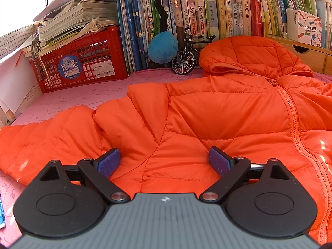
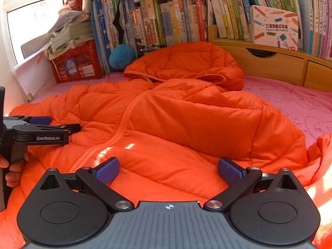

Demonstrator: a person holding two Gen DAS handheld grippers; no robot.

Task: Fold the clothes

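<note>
An orange quilted hooded jacket (image 1: 217, 112) lies front-up on a pink mat (image 1: 68, 97), zipper closed, hood (image 1: 244, 56) toward the bookshelf. My left gripper (image 1: 164, 161) hovers open over the jacket's left half, near where the sleeve (image 1: 45, 139) joins the body; nothing is between its blue pads (image 1: 109, 162). My right gripper (image 2: 169, 171) is open above the jacket (image 2: 176, 120) to the right of the zipper (image 2: 116, 137), with the right sleeve folded across the chest. The left gripper (image 2: 41, 124) shows at the left edge of the right wrist view, held by a hand (image 2: 12, 170).
A red crate (image 1: 83, 62) under stacked papers stands at the back left. Rows of books (image 1: 207, 10), a blue plush ball (image 1: 162, 47) and a small model bicycle (image 1: 186, 58) line the back. Wooden drawers (image 2: 269, 64) and a white box (image 2: 274, 29) are at the back right.
</note>
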